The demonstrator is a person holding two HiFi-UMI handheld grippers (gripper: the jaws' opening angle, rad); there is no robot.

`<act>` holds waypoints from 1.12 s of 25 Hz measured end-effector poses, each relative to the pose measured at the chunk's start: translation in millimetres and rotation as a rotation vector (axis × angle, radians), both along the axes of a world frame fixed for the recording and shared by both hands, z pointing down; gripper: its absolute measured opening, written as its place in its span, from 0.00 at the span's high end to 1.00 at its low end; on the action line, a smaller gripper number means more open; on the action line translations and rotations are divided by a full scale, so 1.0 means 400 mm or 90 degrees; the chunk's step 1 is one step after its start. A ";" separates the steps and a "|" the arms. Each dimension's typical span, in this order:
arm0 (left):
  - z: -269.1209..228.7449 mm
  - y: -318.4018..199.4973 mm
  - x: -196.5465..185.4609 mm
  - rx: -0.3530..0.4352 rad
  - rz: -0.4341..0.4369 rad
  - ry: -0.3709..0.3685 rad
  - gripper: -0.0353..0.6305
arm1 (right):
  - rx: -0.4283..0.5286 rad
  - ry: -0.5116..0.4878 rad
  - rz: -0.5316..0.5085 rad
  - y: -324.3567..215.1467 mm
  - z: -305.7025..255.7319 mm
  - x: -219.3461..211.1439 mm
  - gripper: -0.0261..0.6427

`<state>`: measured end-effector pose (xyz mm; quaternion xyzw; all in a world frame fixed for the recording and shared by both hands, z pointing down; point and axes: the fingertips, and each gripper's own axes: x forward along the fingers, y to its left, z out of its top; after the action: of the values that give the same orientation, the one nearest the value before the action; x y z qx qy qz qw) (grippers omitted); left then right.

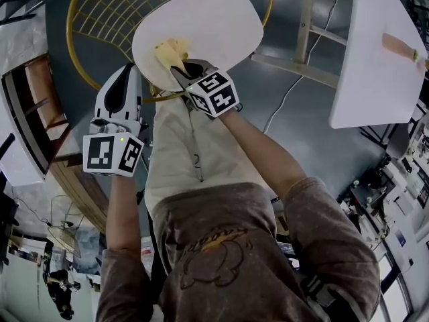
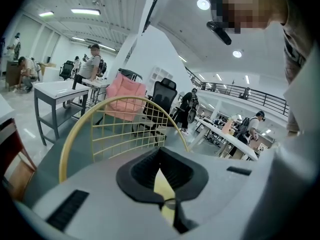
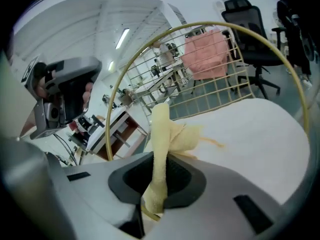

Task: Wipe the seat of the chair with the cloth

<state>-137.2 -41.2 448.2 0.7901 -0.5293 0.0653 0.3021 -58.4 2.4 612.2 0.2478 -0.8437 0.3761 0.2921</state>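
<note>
Clamped tight between the dark pads of the right gripper [image 1: 181,69]: a bunched yellow cloth [image 1: 171,51], its loose end lying on the white seat [image 1: 214,25] of the chair, near the seat's front left edge. Behind the seat, a yellow wire backrest [image 1: 107,12]. Just off the seat's left edge and apart from the cloth, the left gripper [image 1: 129,69], jaws closed tip to tip on nothing. On each gripper, a marker cube [image 1: 214,94] with black-and-white squares. On the person's brown shirt [image 1: 214,253], an orange-outlined cartoon print, any lettering too dim to read.
</note>
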 end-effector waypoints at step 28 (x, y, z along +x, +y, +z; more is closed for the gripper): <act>0.001 -0.025 0.123 -0.015 0.056 0.020 0.93 | 0.100 0.276 0.112 -0.247 0.063 0.648 0.87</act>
<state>-87.8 -51.0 448.7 0.8098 -0.4884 0.0725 0.3168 200.8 -96.6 637.2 0.4175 -0.7632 0.2712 0.4119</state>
